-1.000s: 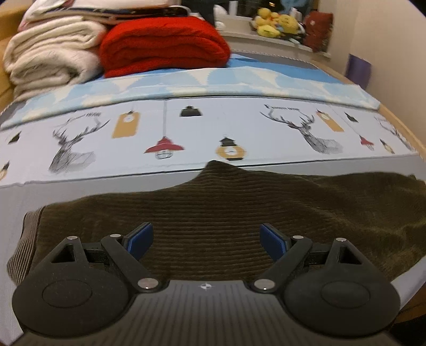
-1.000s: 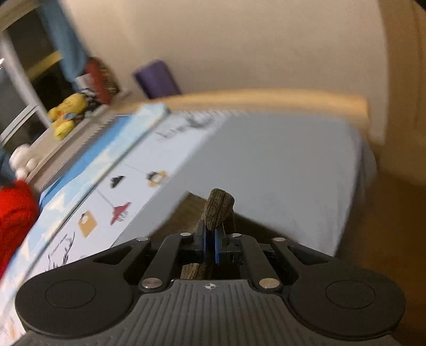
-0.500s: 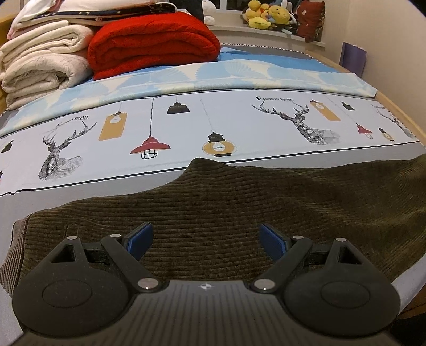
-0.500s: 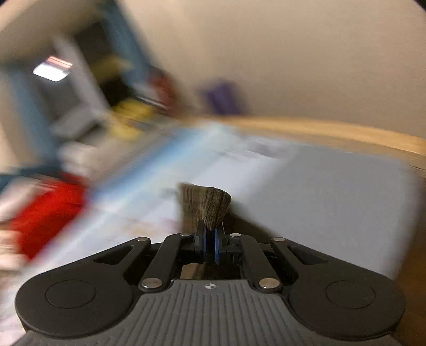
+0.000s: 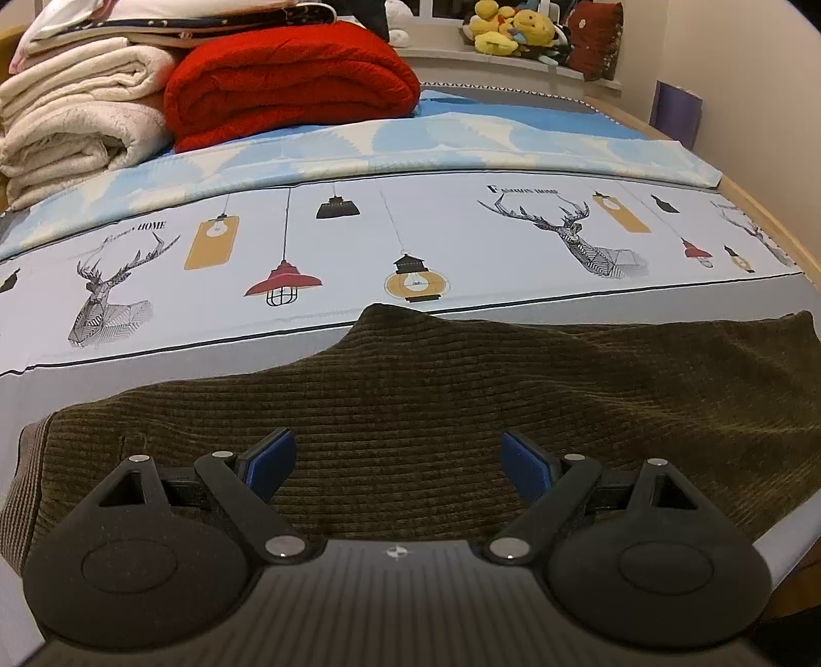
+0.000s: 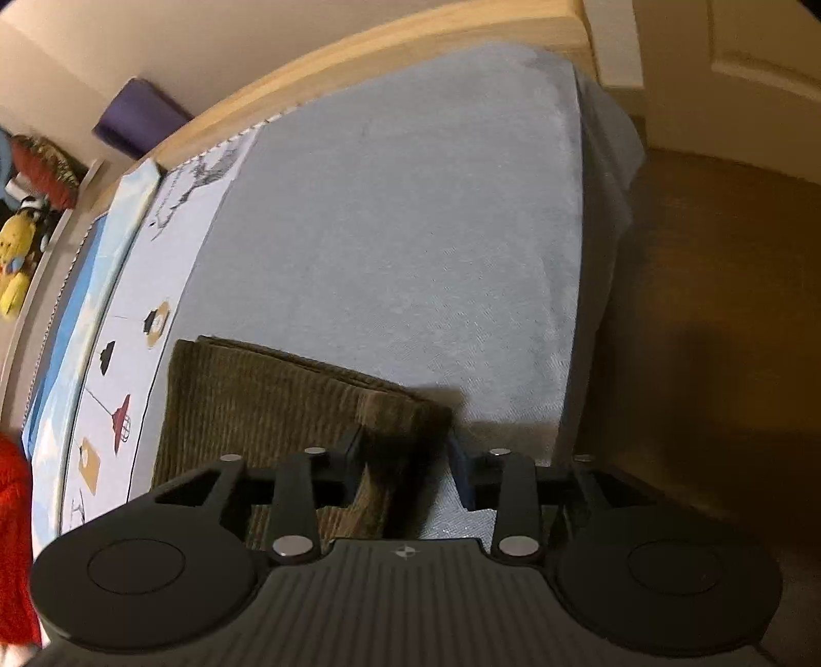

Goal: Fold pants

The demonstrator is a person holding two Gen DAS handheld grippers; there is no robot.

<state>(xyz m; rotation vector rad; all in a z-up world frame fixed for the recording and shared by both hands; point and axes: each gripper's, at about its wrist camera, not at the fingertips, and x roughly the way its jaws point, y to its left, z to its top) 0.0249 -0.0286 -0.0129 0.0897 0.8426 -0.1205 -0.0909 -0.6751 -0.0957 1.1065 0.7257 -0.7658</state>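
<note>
Dark olive corduroy pants (image 5: pixel 436 400) lie flat across the grey sheet (image 6: pixel 410 231) near the bed's front edge. My left gripper (image 5: pixel 397 454) hovers just over them, open wide, its blue pads (image 5: pixel 269 459) apart with nothing gripped. In the right wrist view the pants (image 6: pixel 246 390) end in a folded edge lying on the sheet. My right gripper (image 6: pixel 405 464) is low over that end corner and its jaws are opening. The corner of the cloth lies between them, and the right pad stands clear of it.
A folded red blanket (image 5: pixel 287 87) and cream blankets (image 5: pixel 77 118) are stacked at the far side of the bed. Plush toys (image 5: pixel 508 31) sit on the ledge behind. The wooden bed frame (image 6: pixel 410 56) borders the mattress, with brown floor (image 6: pixel 718 308) beyond the right edge.
My right gripper came down with the pants' end pinched in it, laid it on the sheet and its jaws parted. The left gripper stayed open over the pants.
</note>
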